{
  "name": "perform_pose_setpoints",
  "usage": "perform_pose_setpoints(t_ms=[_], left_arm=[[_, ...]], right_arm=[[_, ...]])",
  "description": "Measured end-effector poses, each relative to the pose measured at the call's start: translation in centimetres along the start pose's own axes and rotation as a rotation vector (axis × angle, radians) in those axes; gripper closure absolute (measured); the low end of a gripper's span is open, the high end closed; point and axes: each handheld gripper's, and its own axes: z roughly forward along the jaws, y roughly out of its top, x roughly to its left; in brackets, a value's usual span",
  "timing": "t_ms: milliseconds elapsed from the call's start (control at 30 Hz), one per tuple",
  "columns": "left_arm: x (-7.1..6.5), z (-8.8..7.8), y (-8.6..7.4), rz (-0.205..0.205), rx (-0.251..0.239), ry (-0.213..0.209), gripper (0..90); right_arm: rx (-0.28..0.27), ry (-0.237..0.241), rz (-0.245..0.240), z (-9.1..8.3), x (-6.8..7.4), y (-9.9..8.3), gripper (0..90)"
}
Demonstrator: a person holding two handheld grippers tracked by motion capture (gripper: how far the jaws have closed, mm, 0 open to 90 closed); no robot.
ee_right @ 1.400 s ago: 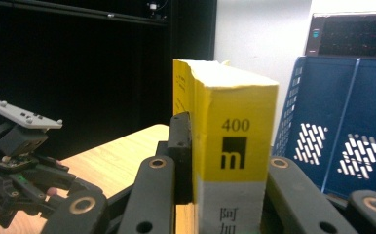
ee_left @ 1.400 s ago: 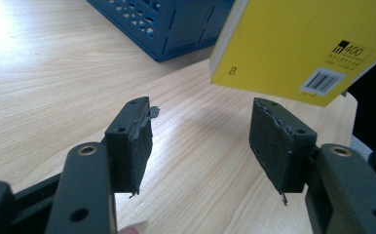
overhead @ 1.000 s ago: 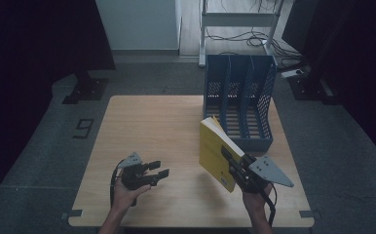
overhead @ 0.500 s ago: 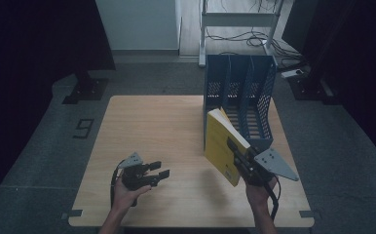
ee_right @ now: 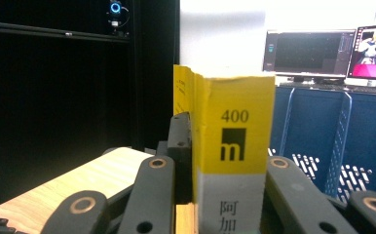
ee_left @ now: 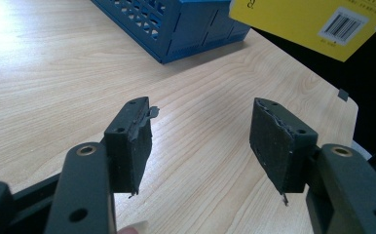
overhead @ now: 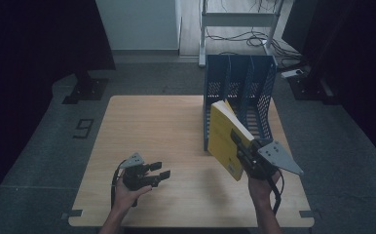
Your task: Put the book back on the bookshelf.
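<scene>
A thick yellow book [overhead: 223, 139] is off the table, tilted, its top edge leaning toward the blue file rack [overhead: 239, 87] at the back right. My right gripper [overhead: 238, 146] is shut on its lower spine end. The right gripper view looks along the book [ee_right: 235, 126], clamped upright between my right gripper [ee_right: 225, 161] jaws, with the rack [ee_right: 317, 126] behind it. My left gripper [overhead: 160, 169] rests low over the table's front left, open. In its own view the left gripper [ee_left: 203, 112] has bare wood between its pads, with the rack [ee_left: 176, 24] and book [ee_left: 293, 19] farther off.
The wooden table [overhead: 157, 126] has bare room across its left and middle. The rack stands on the back right part, its slots facing up. Monitors [ee_right: 308, 53] and a metal frame [overhead: 239, 19] stand beyond the table. Dark floor surrounds the table edges.
My right gripper has lifted the yellow book a little and carried it nearer the blue rack. The left gripper has stayed in place, open.
</scene>
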Motion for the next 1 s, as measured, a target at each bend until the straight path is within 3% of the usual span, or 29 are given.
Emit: perform_pose_setpoints(t_ms=[533, 767, 1000], left_arm=[[-0.1, -0.1, -0.1, 0.000, 0.002, 0.002, 40.2], [-0.4, -0.8, -0.4, 0.002, -0.035, 0.027, 41.0], [-0.3, -0.9, -0.6, -0.002, -0.027, 0.034, 40.9]], right_arm=[[0.001, -0.018, 0.009, 1.4, -0.7, 0.6, 75.0], [0.011, -0.023, -0.011, 2.6, -1.1, 1.1, 75.0], [0.018, -0.014, -0.013, 3.6, -1.3, 1.6, 75.0]])
